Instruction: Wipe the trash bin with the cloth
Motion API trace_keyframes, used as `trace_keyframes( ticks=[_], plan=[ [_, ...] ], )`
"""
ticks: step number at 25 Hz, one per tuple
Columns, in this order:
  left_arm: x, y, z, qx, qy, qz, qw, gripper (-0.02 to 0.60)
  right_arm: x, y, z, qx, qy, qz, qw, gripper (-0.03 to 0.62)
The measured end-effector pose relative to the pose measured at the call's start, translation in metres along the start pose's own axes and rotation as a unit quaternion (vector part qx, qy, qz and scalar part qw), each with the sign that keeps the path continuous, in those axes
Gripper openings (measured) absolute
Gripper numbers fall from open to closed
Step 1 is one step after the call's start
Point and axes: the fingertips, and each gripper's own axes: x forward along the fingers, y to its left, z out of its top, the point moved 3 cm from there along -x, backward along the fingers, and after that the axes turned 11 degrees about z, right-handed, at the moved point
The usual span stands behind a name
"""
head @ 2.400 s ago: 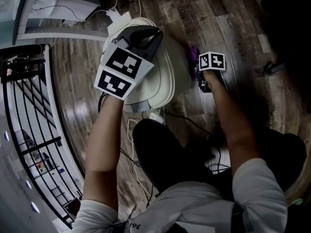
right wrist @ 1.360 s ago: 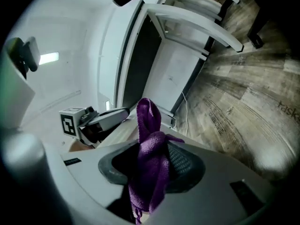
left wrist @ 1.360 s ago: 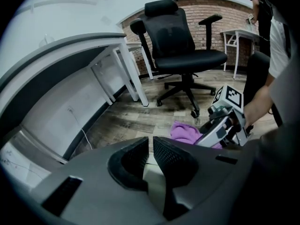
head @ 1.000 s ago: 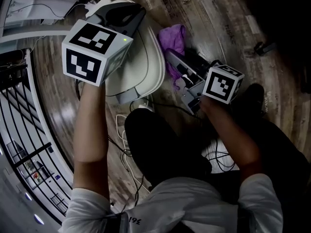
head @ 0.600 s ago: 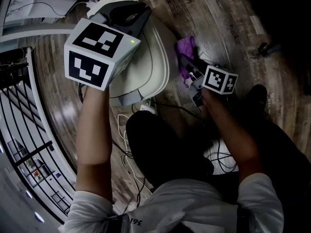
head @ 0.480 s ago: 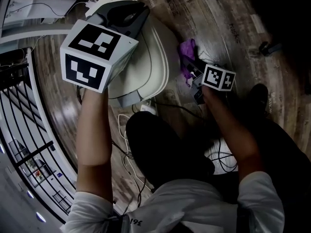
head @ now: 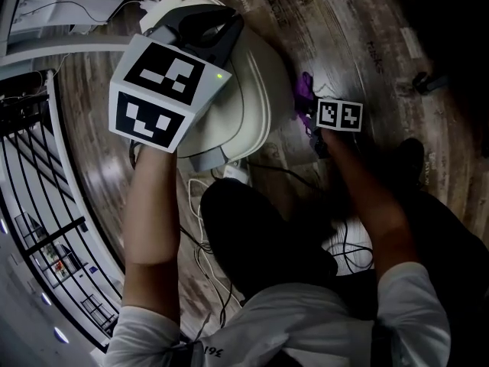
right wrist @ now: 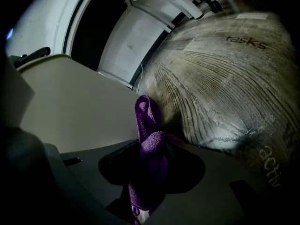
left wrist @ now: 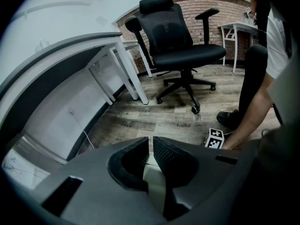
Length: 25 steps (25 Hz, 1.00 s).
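Seen from overhead, the cream trash bin [head: 256, 105] stands on the plank floor [head: 367, 37], with the left gripper [head: 205, 23] at its far top edge and the purple cloth [head: 306, 89] low by its right flank. Looking along the left gripper, its jaws pinch the bin's pale lip [left wrist: 152, 179]; I'd keep that hold firm as the anchor. The right gripper [right wrist: 151, 146] is clenched on the cloth, whose bunch pokes out just beside the bin's side, so I'd press it flat there and stroke upward.

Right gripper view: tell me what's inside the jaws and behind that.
A bunched purple cloth is clamped in the right gripper. Behind it: the trash bin's beige wall and wood floor. The cloth covers the pads.
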Motion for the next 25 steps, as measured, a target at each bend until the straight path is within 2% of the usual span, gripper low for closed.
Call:
trace_keyframes(
  ticks=[6, 10, 12, 16, 21, 25],
  plan=[
    [0.001, 0.000, -0.001, -0.002, 0.000, -0.001, 1.0000, 0.032, 0.003, -0.010, 0.003, -0.063, 0.074, -0.038, 0.995, 0.147],
    [0.001, 0.000, 0.000, -0.004, 0.000, -0.003, 1.0000, 0.032, -0.008, 0.004, 0.046, -0.084, 0.046, -0.040, 0.995, 0.148],
    [0.001, 0.000, 0.000, -0.005, 0.000, -0.004, 1.0000, 0.032, -0.010, 0.022, 0.078, -0.080, 0.016, -0.012, 0.997, 0.148],
    [0.002, 0.000, -0.001, -0.005, 0.002, -0.002, 1.0000, 0.032, -0.008, 0.088, 0.144, -0.086, -0.037, 0.082, 0.992, 0.147],
    [0.002, 0.000, -0.001, -0.007, 0.002, -0.001, 1.0000, 0.032, -0.007, 0.178, 0.199, -0.088, -0.075, 0.197, 0.973, 0.148],
    [0.003, 0.000, -0.001, -0.007, 0.002, -0.001, 1.0000, 0.032, -0.015, 0.227, 0.219, -0.127, -0.066, 0.245, 0.959, 0.149]
  ],
)
